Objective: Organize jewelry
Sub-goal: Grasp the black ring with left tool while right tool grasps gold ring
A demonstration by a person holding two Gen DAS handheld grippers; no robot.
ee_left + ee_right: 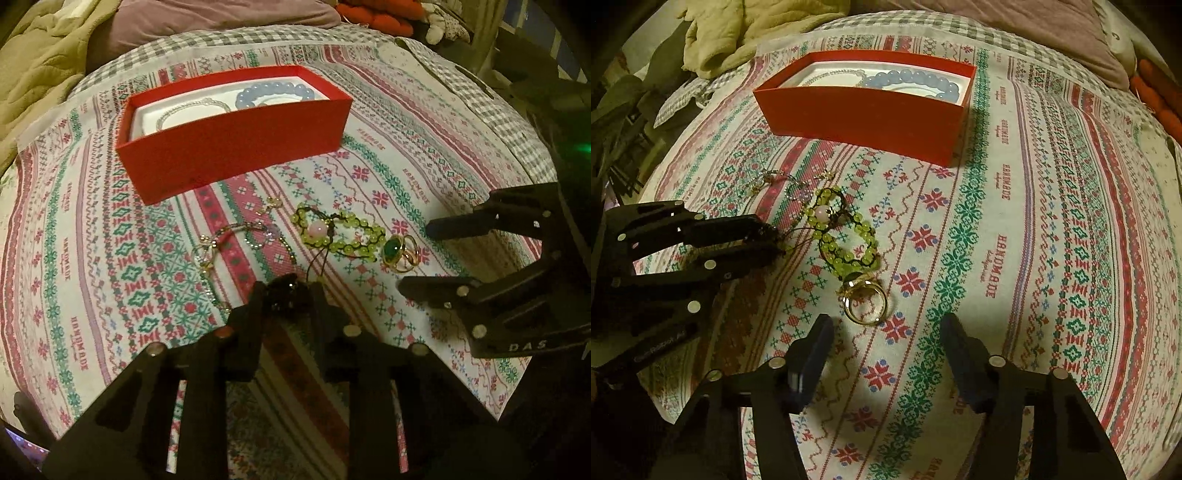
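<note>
A red box [236, 155] [864, 122] stands on the patterned cloth with a blue bead bracelet [273, 94] [912, 79] and a pale chain [184, 110] inside. In front of it lie a thin beaded chain [236, 240] [783, 184], a green bead bracelet [343, 236] [849, 243] with one pink bead, and a gold ring with a green stone [397, 253] [866, 302]. My left gripper [287, 293] [779, 242] is shut on the bracelet's dark cord end. My right gripper [886, 326] [415, 258] is open, with the ring just ahead of its fingertips.
The cloth [1034, 221] covers a bed, with a checked sheet [221, 40] beyond it. A crumpled beige blanket [37, 74] and a mauve pillow [221, 14] lie behind the box. Orange and white soft items [388, 14] sit at the far right.
</note>
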